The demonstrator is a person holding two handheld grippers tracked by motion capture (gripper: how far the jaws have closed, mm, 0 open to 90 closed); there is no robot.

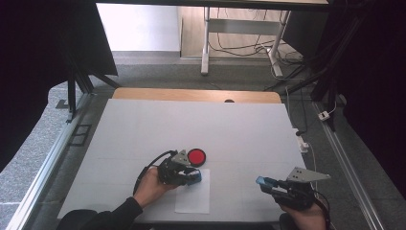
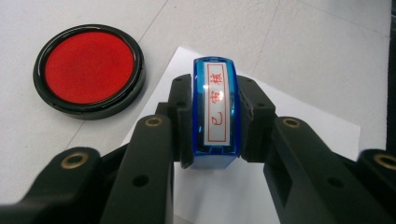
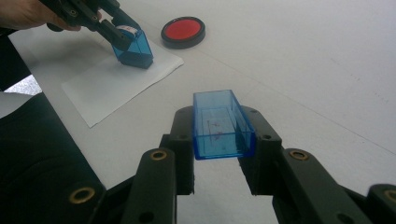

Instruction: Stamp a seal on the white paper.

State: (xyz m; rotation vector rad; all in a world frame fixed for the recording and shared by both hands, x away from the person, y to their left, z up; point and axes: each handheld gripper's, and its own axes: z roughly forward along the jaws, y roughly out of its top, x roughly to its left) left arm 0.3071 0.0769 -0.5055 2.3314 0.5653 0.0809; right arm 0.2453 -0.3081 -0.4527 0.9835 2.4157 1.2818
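High view shows my left gripper [image 1: 191, 176] clamped on the blue stamp [image 1: 194, 178], which sits on the near-left white paper sheet [image 1: 194, 199], at the sheet's far edge. Just beyond the sheet lies the red ink pad [image 1: 197, 156], close to the stamp but apart from it. My right gripper [image 1: 266, 182] pinches the stamp's blue cap [image 1: 262, 181], held well right of the sheet above the table [image 1: 239, 129].

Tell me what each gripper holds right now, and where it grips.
Left gripper clamps the blue stamp by its long sides; right gripper clamps the stamp's blue cap by its side walls.
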